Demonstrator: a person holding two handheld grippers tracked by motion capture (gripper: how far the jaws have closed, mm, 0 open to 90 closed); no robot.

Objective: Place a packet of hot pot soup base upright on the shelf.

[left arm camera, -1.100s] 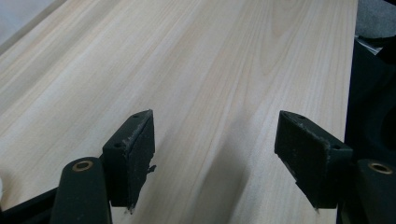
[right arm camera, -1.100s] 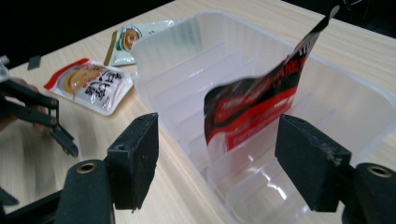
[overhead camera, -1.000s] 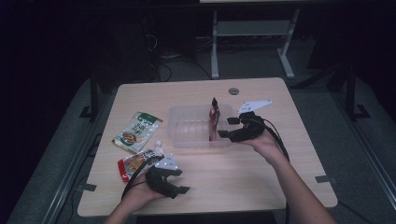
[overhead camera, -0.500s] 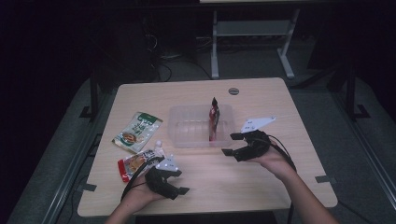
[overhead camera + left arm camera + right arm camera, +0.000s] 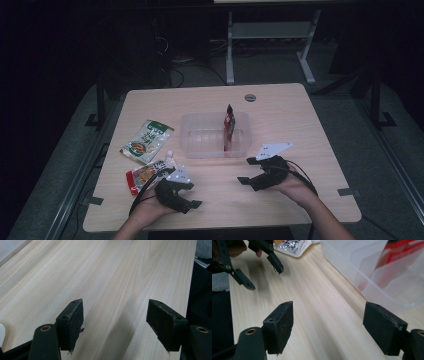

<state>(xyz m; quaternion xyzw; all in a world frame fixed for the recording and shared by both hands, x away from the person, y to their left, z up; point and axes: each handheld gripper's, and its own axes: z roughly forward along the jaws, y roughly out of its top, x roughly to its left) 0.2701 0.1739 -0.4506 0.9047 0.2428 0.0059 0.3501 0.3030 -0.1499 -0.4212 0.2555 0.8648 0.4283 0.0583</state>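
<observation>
Nearest, the left gripper (image 5: 192,196) and right gripper (image 5: 246,171) both stand open and empty over the pale wooden table (image 5: 300,120); the right's jaws have just been opening. Beyond, the red, light, crinkly snack packet (image 5: 229,131) leans upright inside the clear plastic tub (image 5: 200,142). The red-and-white pouch (image 5: 145,175) beside the left gripper looks limp and slippery; pinch its sealed edge.

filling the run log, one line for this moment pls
red packet: upright in clear bin | right tool: empty, jaws just opening | left tool: open, empty | two packets left of bin

The surface (image 5: 280,200) is pale wood with fine grain; the packet (image 5: 229,131) is red, the pouch (image 5: 148,140) green-white.
</observation>
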